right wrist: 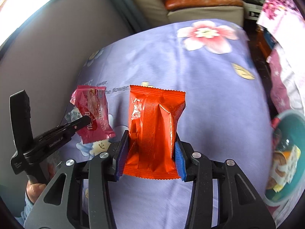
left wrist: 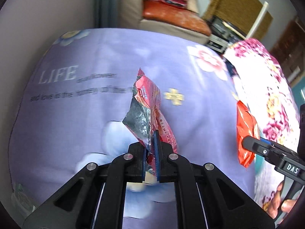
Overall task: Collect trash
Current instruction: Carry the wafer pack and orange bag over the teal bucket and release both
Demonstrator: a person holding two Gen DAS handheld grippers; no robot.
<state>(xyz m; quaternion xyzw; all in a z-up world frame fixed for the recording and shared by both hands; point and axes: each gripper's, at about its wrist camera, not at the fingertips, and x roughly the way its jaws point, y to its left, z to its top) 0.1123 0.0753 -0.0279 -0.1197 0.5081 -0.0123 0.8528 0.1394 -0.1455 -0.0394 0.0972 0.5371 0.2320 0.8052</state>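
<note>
Wrappers fill both my grippers: left gripper [left wrist: 151, 152] pinches a pink wrapper [left wrist: 150, 112], right gripper [right wrist: 150, 152] clamps an orange packet [right wrist: 154, 129] above the bed [right wrist: 209, 95]. Next, I judge, carry both to the bin [right wrist: 297, 120], lower right.

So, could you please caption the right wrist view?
Right gripper holds an orange wrapper above a lilac floral bedsheet.

Home, bedroom or living room. Bed under lilac flower-print sheet [right wrist: 200, 87] with printed words fills centre. Beige sofa [right wrist: 202, 12] with orange cushion [left wrist: 175, 22] at 12 o'clock. Floral quilt [left wrist: 266, 87] at 3 o'clock. Grey wall [right wrist: 43, 38] at 10 o'clock.
</note>
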